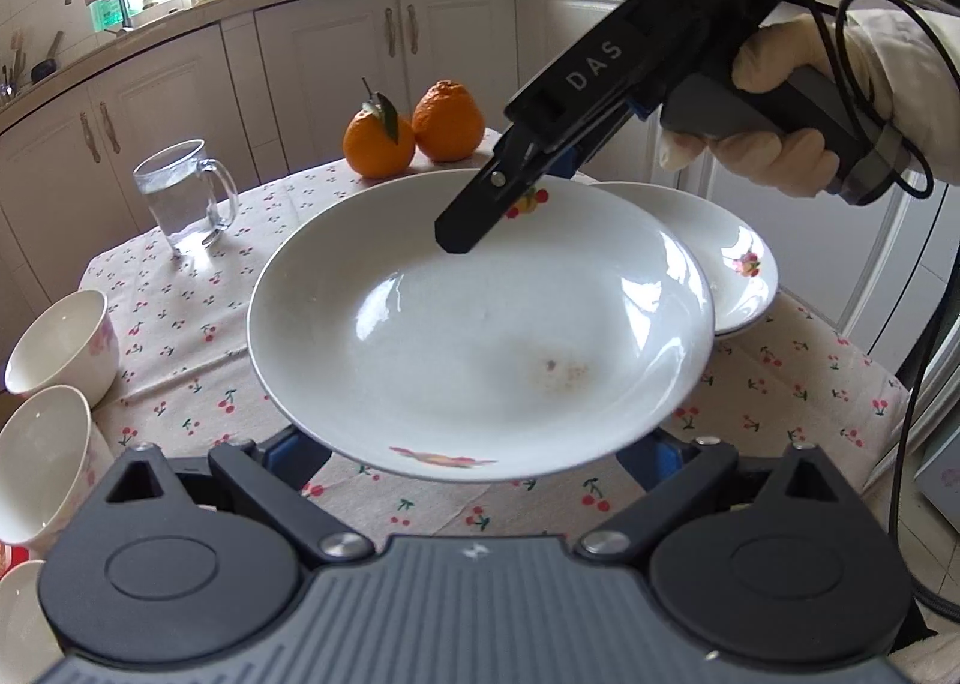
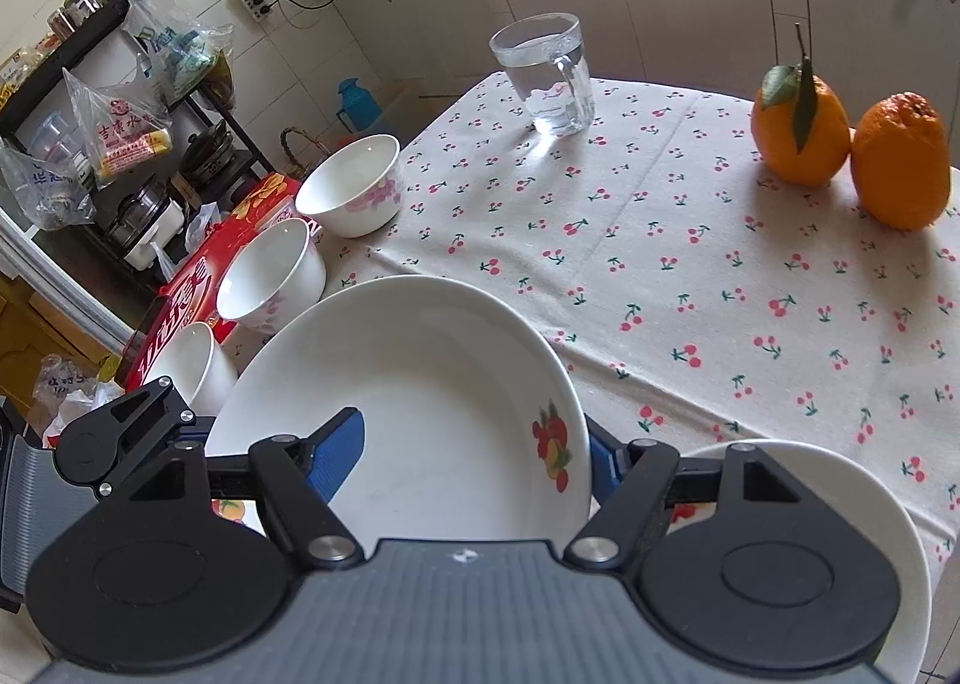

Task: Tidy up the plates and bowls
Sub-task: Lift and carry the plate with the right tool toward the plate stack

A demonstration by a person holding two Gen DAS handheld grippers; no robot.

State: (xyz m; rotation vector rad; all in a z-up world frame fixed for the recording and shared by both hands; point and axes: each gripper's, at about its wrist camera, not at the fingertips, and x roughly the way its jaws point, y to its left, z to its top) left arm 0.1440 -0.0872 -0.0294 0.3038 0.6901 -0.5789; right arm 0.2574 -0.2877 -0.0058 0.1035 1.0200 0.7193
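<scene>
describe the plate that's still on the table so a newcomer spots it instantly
Start at the cherry-print tablecloth, then the two oranges at its far edge. Right of them lies a white plate, half hidden behind the bigger lifted plate; it alone rests on the cloth.

Both wrist views look steeply down, close, sharing the plate [image 1: 480, 336].
</scene>
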